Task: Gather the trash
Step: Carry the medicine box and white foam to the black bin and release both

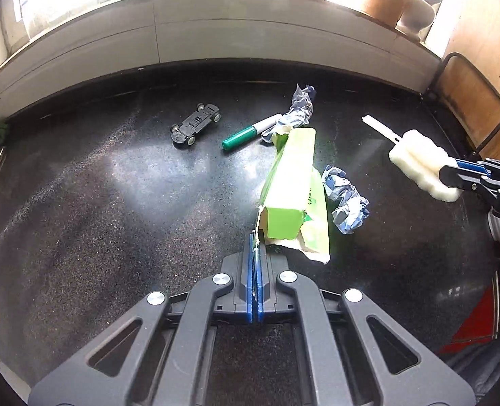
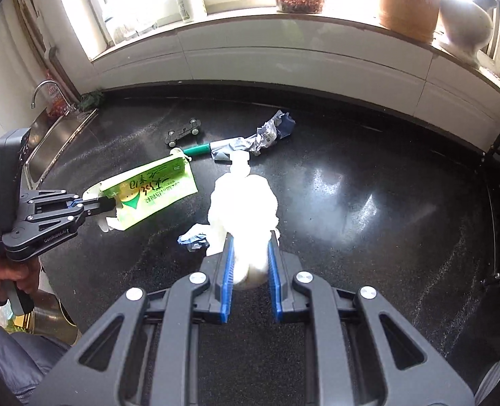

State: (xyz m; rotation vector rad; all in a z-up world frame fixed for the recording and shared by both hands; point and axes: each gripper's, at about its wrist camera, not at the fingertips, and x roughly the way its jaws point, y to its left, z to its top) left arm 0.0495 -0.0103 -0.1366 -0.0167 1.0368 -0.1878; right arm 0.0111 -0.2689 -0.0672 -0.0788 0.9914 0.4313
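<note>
My left gripper (image 1: 256, 247) is shut on the torn flap of an open green carton (image 1: 292, 182) and holds it above the black counter; the gripper (image 2: 106, 204) and the carton (image 2: 148, 196) also show in the right wrist view. My right gripper (image 2: 251, 247) is shut on a white foam sponge brush (image 2: 243, 199) with a flat white handle tip (image 2: 239, 159); both show in the left wrist view, gripper (image 1: 453, 177) and brush (image 1: 419, 165). One crumpled blue-white wrapper (image 1: 346, 199) lies beside the carton, another (image 1: 299, 108) farther back.
A green marker (image 1: 250, 132) and an upturned toy car (image 1: 195, 128) lie on the black counter (image 1: 114, 203). A sink (image 2: 53, 145) with a tap is at the left end. Jars and bottles stand on the window sill (image 2: 283, 17).
</note>
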